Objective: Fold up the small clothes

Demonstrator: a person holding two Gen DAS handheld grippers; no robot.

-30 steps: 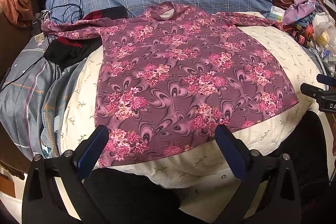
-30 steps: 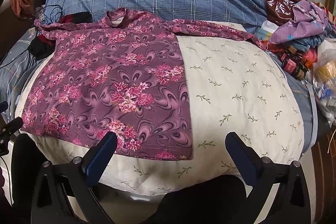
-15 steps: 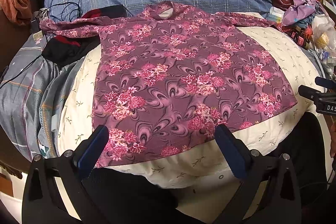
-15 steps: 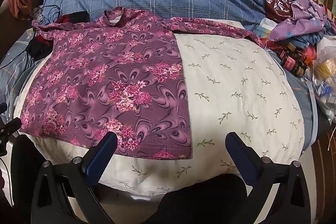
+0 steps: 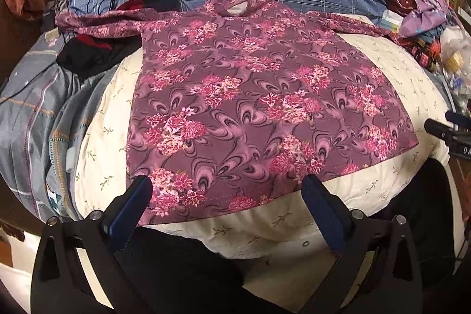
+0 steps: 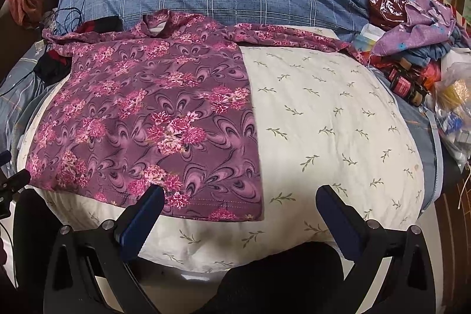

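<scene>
Purple floral top [image 5: 265, 108] lies flat on cream pillow [image 6: 338, 122], centre frame in left view, left half in right view; sleeves spread twd upper corners. Left claw [image 5: 226, 193]: wide, empty, at hem. Right claw [image 6: 240, 200]: wide, empty, over hem's right corner.

Black left gripper [image 5: 225, 196] and right gripper [image 6: 240, 197], dark blue finger pads [image 5: 132, 203], silver screws
</scene>
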